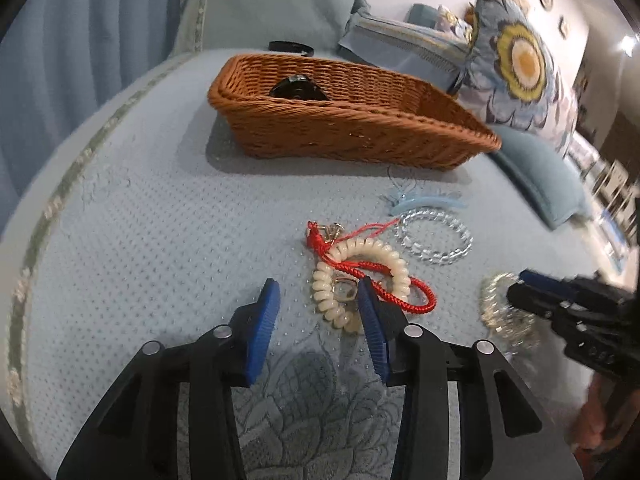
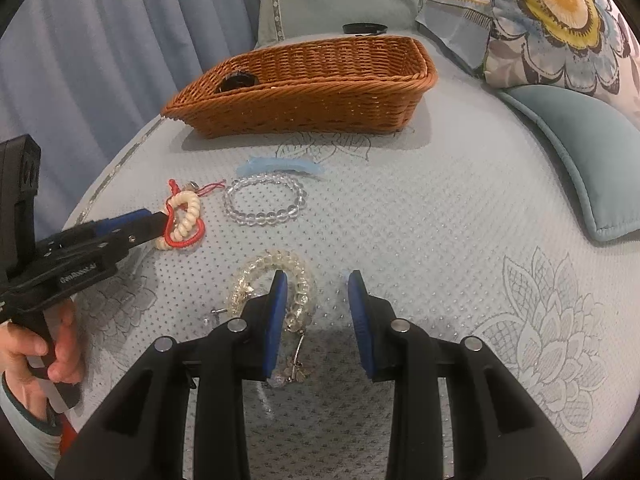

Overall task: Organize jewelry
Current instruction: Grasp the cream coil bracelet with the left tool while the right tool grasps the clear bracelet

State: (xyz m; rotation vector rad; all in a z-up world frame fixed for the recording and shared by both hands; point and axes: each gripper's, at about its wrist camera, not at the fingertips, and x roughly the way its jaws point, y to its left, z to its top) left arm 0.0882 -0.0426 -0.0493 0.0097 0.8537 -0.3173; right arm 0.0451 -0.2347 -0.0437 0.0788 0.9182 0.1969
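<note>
A brown wicker basket (image 1: 344, 120) stands on the bed and holds a dark item (image 1: 298, 87); it also shows in the right wrist view (image 2: 312, 92). A cream spiral bracelet (image 1: 360, 272) lies tangled with a red cord (image 1: 384, 280), a ring (image 1: 345, 290) inside it. My left gripper (image 1: 318, 292) is open, low over the bed, its right finger by the spiral bracelet. A clear bead bracelet (image 2: 262, 198), a blue hair clip (image 2: 280, 165) and a glittery crystal bracelet (image 2: 272, 280) lie nearby. My right gripper (image 2: 318, 280) is open, its left finger over the crystal bracelet.
A floral pillow (image 2: 560, 20) and a teal cushion (image 2: 580, 152) lie at the right. Small earrings and a charm (image 2: 294, 372) lie under my right gripper. A black ring-shaped item (image 2: 364, 29) sits behind the basket. Blue curtains (image 2: 100, 40) hang on the left.
</note>
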